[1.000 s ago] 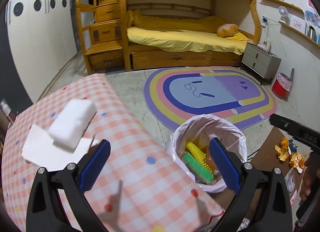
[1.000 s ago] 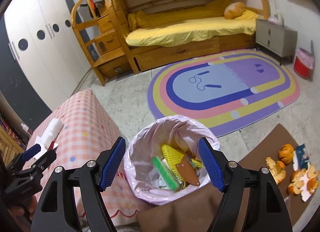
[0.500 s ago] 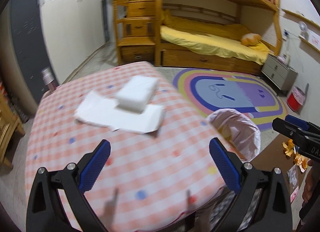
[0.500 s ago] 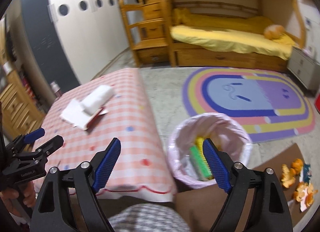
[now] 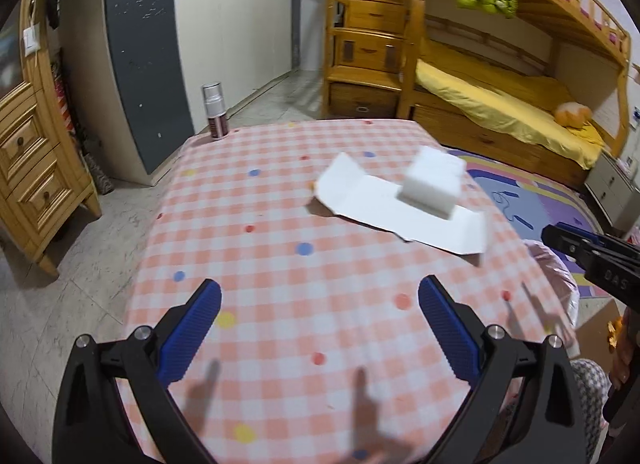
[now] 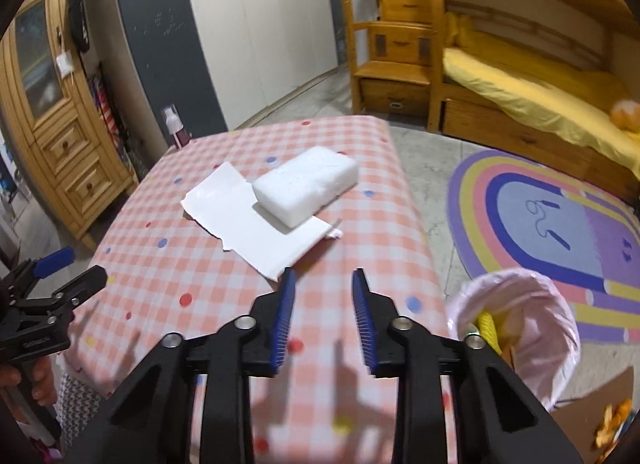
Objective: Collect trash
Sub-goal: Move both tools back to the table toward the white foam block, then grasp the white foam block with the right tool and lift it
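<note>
Trash on my table: a flattened white sheet of card [image 6: 260,224] lies on the pink checked tablecloth [image 6: 192,276] near the middle of the right wrist view, with a white foam block [image 6: 306,186] resting on top of it, toward its upper right end. In the left wrist view the same card [image 5: 396,210] and block [image 5: 434,186] sit right of centre, a little blurred.

My right gripper [image 6: 323,284] fills the lower centre of its frame, blue pads fairly near each other and closing, with only tablecloth showing between them; its tips are just short of the near edge of the card and I can't tell that they touch it. My left gripper [image 5: 319,296] is spread wide in the lower part of its view, nothing between its pads, well short of the card. It also shows at the left edge of the right wrist view, held by a hand [image 6: 24,384].

At the lower right of the right wrist view stands the bin lined with a pink bag [image 6: 532,328], just off the table's corner, with something yellow inside. A small spray bottle [image 5: 215,110] stands at the table's far corner, upper left of centre in the left view. Orange peel [image 6: 612,420] lies on a brown board in the bottom right corner.
</note>
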Action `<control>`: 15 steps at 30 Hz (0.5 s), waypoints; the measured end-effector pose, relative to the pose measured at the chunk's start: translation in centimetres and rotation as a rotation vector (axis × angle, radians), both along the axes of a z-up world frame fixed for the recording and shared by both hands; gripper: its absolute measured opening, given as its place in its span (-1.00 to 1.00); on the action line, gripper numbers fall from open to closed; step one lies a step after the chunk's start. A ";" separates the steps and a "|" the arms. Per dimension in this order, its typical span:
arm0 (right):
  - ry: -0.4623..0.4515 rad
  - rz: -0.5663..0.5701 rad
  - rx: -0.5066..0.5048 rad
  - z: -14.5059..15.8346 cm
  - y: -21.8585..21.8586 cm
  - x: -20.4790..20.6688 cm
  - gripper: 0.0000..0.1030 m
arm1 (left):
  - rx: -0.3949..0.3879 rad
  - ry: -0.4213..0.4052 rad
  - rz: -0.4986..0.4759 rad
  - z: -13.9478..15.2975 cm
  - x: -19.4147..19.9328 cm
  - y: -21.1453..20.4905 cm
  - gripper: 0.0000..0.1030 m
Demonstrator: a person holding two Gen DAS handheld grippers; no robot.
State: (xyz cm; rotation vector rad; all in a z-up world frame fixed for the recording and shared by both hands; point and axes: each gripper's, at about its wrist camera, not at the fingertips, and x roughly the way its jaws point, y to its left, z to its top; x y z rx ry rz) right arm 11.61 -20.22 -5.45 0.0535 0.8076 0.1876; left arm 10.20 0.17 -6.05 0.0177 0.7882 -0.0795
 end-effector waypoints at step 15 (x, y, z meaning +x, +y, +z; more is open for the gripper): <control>0.109 -0.019 -0.039 -4.2 0.6 10.3 -0.83 | 0.021 0.017 0.045 -1.4 3.9 1.4 0.87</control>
